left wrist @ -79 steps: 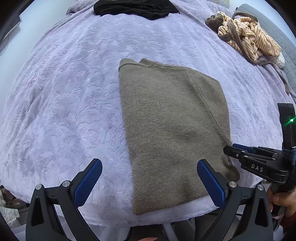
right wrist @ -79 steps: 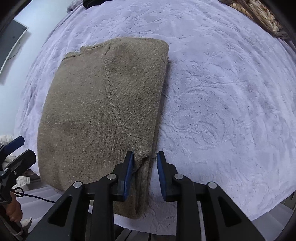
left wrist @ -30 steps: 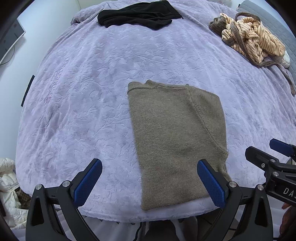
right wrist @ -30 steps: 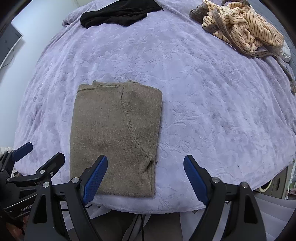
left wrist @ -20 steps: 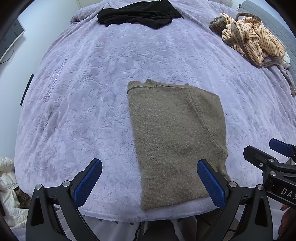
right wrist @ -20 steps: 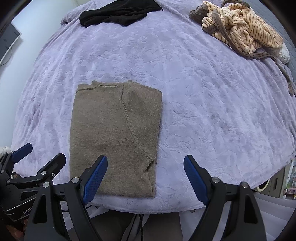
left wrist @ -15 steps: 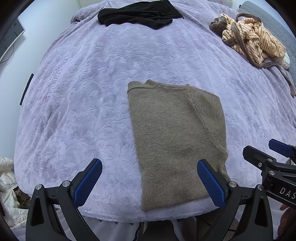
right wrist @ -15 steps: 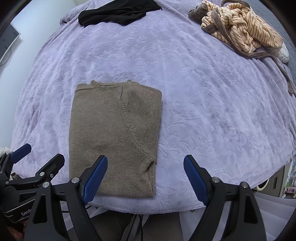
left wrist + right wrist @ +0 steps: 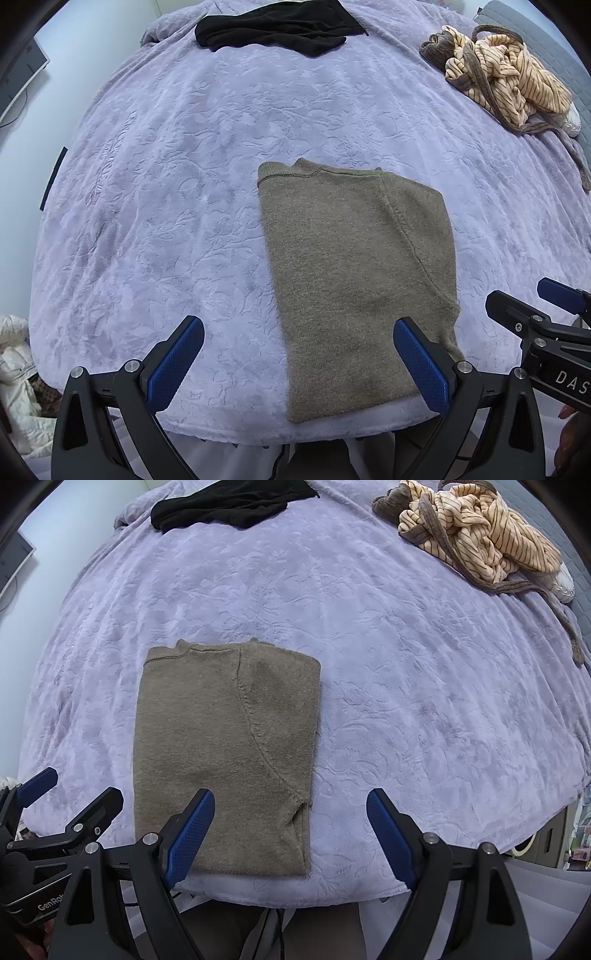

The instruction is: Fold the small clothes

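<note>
brown sweater (image 9: 354, 266) folded; underside hidden, near hem past bed (image 9: 147, 221) edge.

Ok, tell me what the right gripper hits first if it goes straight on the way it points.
Probably the sweater's near right corner, or the purple bedspread just beside it. The right gripper is open above that edge; depth is unclear.

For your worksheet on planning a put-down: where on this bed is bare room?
Bare: bedspread between brown sweater and striped clothes pile; also left of the sweater, below black garment. Crowded: far edge and right corner.
</note>
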### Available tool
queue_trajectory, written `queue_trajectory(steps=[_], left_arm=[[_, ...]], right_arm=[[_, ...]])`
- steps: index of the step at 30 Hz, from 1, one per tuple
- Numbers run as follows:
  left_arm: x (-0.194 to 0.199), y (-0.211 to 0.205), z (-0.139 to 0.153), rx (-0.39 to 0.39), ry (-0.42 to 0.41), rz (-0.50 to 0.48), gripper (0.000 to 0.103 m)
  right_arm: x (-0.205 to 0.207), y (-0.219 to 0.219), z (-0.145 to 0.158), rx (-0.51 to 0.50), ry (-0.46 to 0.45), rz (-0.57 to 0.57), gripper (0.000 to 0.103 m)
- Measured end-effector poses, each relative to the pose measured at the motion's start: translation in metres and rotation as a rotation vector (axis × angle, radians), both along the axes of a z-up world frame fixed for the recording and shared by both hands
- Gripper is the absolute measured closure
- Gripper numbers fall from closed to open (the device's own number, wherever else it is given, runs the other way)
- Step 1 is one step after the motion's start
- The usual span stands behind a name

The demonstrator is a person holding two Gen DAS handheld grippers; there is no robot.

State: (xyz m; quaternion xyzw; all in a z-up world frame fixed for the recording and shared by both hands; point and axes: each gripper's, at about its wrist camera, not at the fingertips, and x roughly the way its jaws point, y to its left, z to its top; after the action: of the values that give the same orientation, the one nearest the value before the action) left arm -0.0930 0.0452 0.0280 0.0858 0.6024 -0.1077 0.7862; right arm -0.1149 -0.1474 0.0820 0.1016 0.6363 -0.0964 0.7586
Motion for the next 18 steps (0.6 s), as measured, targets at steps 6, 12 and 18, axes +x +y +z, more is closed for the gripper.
queue_trajectory(steps=[6,12,18], left_arm=[[0.0022,0.0011,0.0000,0.000,0.003,-0.004,0.000],[0.0030,0.0000,-0.0003,-0.002,0.005,-0.005,0.000],[0.0033,-0.0019,-0.0008,0.001,0.008,-0.005,0.000]], right_arm=[[0.0014,0.0016,-0.0008,-0.001,0.002,-0.001,0.016],[0.0019,0.0018,-0.0010,0.000,0.005,-0.002,0.016],[0.0031,0.0004,-0.0027,0.001,0.008,0.000,0.016]])
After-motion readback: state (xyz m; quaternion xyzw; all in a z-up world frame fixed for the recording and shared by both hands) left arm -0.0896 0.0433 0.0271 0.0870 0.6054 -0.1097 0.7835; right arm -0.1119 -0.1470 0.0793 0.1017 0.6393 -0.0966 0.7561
